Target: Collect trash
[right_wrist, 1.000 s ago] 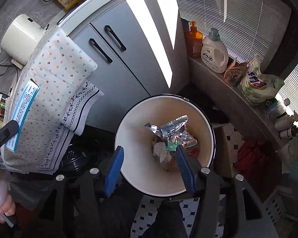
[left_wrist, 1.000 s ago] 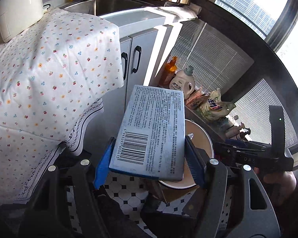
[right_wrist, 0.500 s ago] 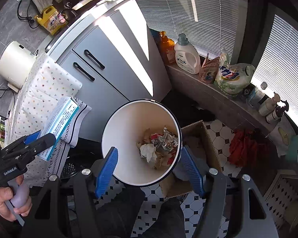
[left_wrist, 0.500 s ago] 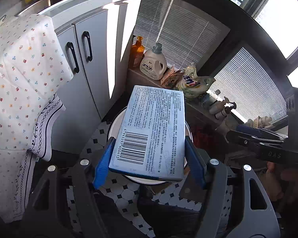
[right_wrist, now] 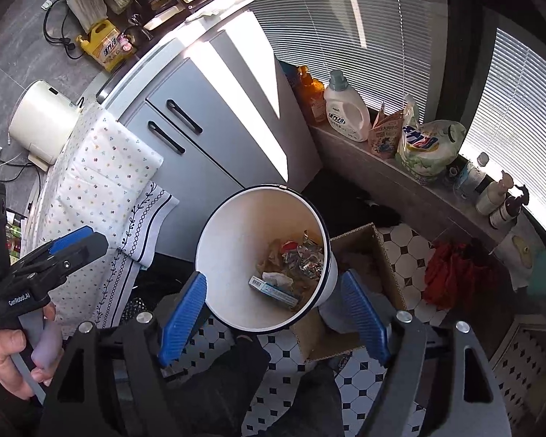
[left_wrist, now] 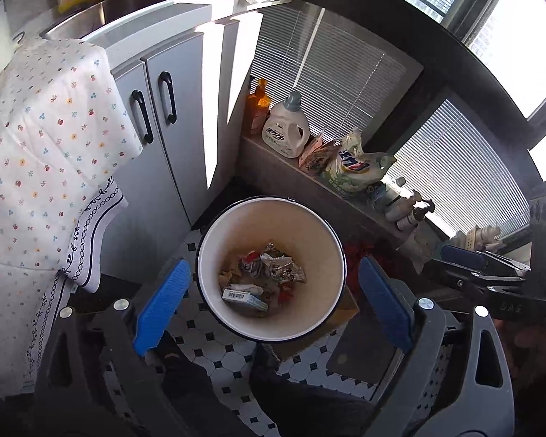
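A white trash bin (left_wrist: 273, 207) with a dark rim stands on the tiled floor, also in the right wrist view (right_wrist: 233, 240). A blue-and-white box (left_wrist: 244, 298) with a barcode lies inside it on crumpled wrappers (left_wrist: 282, 267); the box also shows in the right wrist view (right_wrist: 273, 289). My left gripper (left_wrist: 271, 304) is open and empty above the bin. My right gripper (right_wrist: 273, 322) is open and empty above the bin's near rim. Each gripper shows at the edge of the other's view.
Grey cabinets (left_wrist: 171, 123) stand behind the bin. A flowered cloth (left_wrist: 40, 153) hangs at left. A ledge (right_wrist: 411, 185) holds detergent bottles (right_wrist: 345, 113) and bags. A cardboard box (right_wrist: 367, 251) sits beside the bin. A red cloth (right_wrist: 451, 273) lies on the floor.
My left gripper opened and let go of the blue-and-white box, which fell into the bin. Both grippers shifted over the bin.
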Available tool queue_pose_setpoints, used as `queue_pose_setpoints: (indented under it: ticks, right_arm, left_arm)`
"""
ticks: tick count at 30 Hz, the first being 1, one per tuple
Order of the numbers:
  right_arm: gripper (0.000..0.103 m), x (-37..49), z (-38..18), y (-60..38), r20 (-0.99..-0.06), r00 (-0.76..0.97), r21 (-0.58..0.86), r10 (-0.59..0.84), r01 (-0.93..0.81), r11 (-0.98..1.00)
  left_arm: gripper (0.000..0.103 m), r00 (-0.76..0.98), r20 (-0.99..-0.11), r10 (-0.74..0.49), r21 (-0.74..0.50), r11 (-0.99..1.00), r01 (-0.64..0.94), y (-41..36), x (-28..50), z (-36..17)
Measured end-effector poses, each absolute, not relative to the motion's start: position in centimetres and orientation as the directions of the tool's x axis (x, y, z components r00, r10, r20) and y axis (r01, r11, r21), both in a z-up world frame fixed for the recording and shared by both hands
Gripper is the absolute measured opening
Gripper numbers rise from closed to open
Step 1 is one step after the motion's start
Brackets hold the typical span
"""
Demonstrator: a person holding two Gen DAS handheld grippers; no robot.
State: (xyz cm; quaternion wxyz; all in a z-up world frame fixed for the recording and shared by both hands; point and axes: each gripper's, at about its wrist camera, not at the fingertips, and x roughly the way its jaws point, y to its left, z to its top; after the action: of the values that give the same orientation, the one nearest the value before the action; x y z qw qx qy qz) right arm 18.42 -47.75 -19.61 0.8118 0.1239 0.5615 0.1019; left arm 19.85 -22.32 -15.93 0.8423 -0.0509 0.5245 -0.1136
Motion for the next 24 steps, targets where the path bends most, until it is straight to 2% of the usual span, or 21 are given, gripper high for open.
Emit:
queue_pose_setpoints:
  ticks: [4,11,24]
  right_arm:
    - [0.085,18.6,-18.2,-46.8,-0.880,0.357,0.310,0.314,-0.070,0.948]
    - [0.095,18.5,-14.5,-43.9,-0.855,0.397,0.307,0.334,-0.131,0.943]
    - [0.095,15.6,-6.8,-34.6,-0.799,0.523,0.243,0.296,-0.171,0.955]
  left_arm:
    - [0.097,0.469,-0.857,-0.211,-0.208,0.976,0.058,-20.0,18.1,-13.9]
    - [0.097,0.535,-0.829,-0.162,-0.185,0.983,0.010,-16.4,15.9,-10.5]
    - [0.097,0.658,-0.748,-0.093,-0.155,0.987,-0.037,-7.0,10.1,-3.9]
